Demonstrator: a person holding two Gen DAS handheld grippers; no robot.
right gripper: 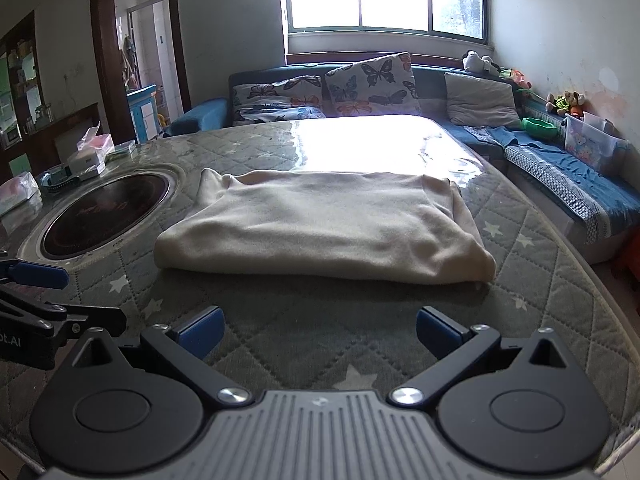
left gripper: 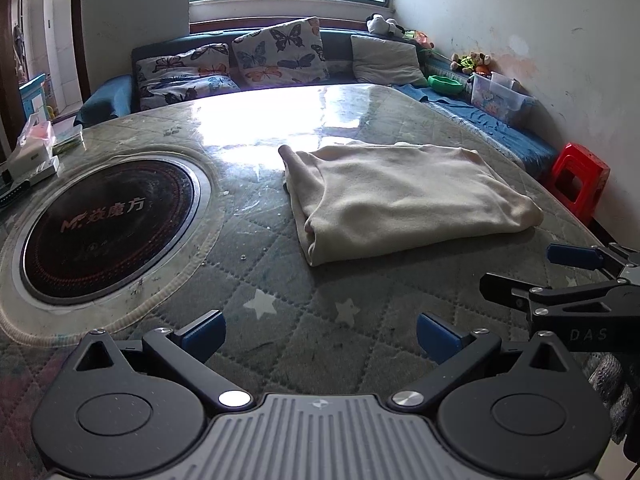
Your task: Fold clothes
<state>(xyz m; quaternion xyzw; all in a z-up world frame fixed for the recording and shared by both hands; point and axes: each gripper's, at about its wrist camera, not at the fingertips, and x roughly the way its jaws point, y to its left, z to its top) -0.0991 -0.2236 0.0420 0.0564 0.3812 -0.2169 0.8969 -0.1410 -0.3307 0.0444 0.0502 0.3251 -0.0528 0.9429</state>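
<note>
My left tongs [left gripper: 320, 334] and right tongs [right gripper: 319, 330] both gape wide, holding nothing, short of the folded cream garment [right gripper: 320, 226]; bare quilted table [right gripper: 304, 332] lies between.

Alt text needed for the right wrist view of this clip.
A cream garment, folded into a flat rectangle, lies on a quilted star-print table cover, just ahead of the open right claw, which holds nothing. A round black cooktop sits to the left; the left claw enters at the left edge.
</note>
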